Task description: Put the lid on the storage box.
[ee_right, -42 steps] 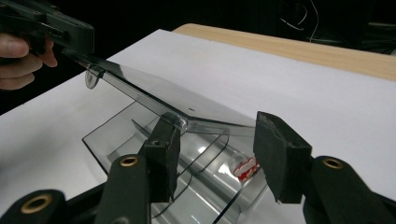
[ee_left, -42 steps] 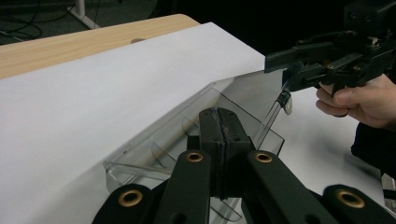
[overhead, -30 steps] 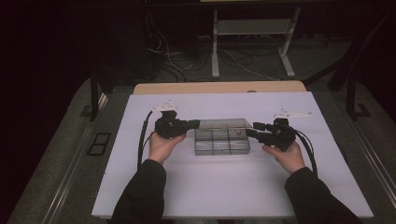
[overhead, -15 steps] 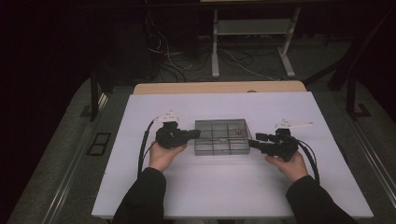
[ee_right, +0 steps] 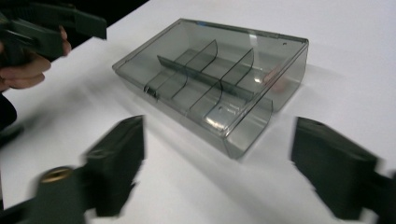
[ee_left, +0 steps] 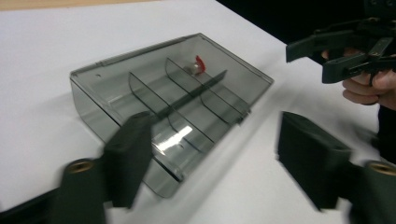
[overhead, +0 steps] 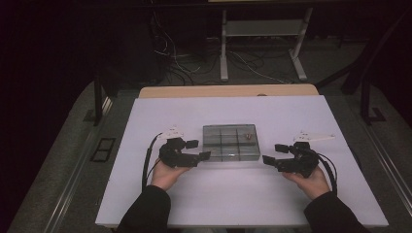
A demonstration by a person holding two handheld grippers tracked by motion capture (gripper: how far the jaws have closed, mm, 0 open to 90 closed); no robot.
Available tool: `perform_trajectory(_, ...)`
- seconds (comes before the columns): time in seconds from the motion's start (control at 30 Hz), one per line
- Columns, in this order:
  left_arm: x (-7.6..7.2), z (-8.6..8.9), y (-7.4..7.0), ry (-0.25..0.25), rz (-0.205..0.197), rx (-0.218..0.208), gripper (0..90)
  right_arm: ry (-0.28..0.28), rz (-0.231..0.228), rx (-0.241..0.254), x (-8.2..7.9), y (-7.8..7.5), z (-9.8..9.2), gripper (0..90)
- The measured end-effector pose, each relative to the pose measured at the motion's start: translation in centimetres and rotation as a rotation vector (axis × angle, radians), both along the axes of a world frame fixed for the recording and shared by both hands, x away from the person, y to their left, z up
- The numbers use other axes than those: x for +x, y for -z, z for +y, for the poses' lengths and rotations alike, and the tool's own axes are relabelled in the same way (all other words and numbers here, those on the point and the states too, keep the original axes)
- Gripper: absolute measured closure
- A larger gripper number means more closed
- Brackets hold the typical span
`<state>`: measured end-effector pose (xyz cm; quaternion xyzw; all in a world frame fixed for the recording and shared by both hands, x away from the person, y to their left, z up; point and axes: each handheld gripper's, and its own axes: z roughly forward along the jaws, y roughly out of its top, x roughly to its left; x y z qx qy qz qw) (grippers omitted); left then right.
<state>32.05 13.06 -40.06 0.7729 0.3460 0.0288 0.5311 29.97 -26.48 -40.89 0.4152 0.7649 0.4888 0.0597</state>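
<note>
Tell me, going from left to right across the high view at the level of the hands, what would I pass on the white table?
Left gripper, jaws open → clear compartment box, lying flat with a small reddish piece in its far right compartment → right gripper, jaws open.

Both grippers off the box point(overhead: 230, 142), jaws newly open

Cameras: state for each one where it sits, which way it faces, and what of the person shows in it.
High view: above the person's side, looking forward and down on the table; forearms, hands, left gripper and right gripper show.
Left gripper view: rides the left gripper, facing the divided box; own open jaws, other hand beyond.
Right gripper view: rides the right gripper, facing the box's opposite end; own open jaws.
All share the box.
</note>
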Motion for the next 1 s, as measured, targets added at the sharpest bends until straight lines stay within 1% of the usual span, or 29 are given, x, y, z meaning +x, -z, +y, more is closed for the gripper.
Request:
perform_trajectory(0.03, -0.2, 0.1, 0.0, -0.001, 0.001, -0.004, 17.0, -0.009, 0.003, -0.005, -0.3, 0.0, -0.1, 10.6)
perform_trajectory(0.07, -0.4, 0.2, 0.0, -0.003, 0.005, -0.005, 13.0, -0.016, -0.004, -0.008, -0.5, 0.0, -0.1, 10.6)
perform_trajectory(0.1, -0.6, 0.3, 0.1, -0.007, 0.006, 0.001, 10.7, -0.013, -0.008, -0.014, -0.8, 0.0, -0.2, 10.0)
perform_trajectory(0.13, -0.8, 0.3, 0.1, -0.012, 0.005, 0.005, 7.3, -0.014, -0.010, -0.015, -1.1, 0.0, -0.2, 3.8)
perform_trajectory(0.17, -1.0, 0.3, 0.1, -0.019, 0.006, 0.015, 3.0, -0.020, -0.007, -0.023, -1.2, 0.0, -0.3, 0.7)
perform_trajectory(0.2, -1.2, 0.4, 0.2, -0.028, 0.006, 0.025, 0.0, -0.022, -0.007, -0.023, -1.5, 0.1, -0.3, 0.5)
perform_trajectory(0.33, -2.2, 1.0, 0.3, -0.032, -0.005, 0.020, 0.0, -0.032, -0.016, -0.025, -2.3, 0.1, -0.6, 0.5)
perform_trajectory(0.37, -2.4, 1.1, 0.3, -0.031, -0.008, 0.023, 0.0, -0.034, -0.011, -0.021, -2.5, 0.1, -0.7, 0.5)
perform_trajectory(0.43, -2.9, 1.3, 0.4, -0.027, -0.010, 0.033, 0.0, -0.032, -0.016, -0.019, -2.8, 0.2, -0.9, 0.5)
perform_trajectory(0.5, -3.3, 1.6, 0.6, -0.027, -0.010, 0.038, 0.0, -0.035, -0.010, -0.017, -3.2, 0.3, -1.1, 0.5)
perform_trajectory(0.67, -4.4, 2.0, 1.0, -0.023, -0.014, 0.035, 0.0, -0.034, 0.005, -0.008, -4.0, 0.5, -1.5, 0.5)
perform_trajectory(0.77, -5.1, 2.1, 1.1, -0.019, -0.020, 0.040, 0.0, -0.036, 0.008, -0.012, -4.4, 0.9, -1.7, 0.5)
perform_trajectory(0.83, -5.6, 2.3, 1.2, -0.025, -0.026, 0.029, 0.0, -0.036, 0.012, -0.013, -4.7, 1.1, -1.9, 0.5)
perform_trajectory(1.0, -6.4, 2.9, 2.0, -0.017, -0.020, 0.047, 0.0, -0.027, 0.017, -0.004, -5.4, 1.8, -2.4, 0.5)
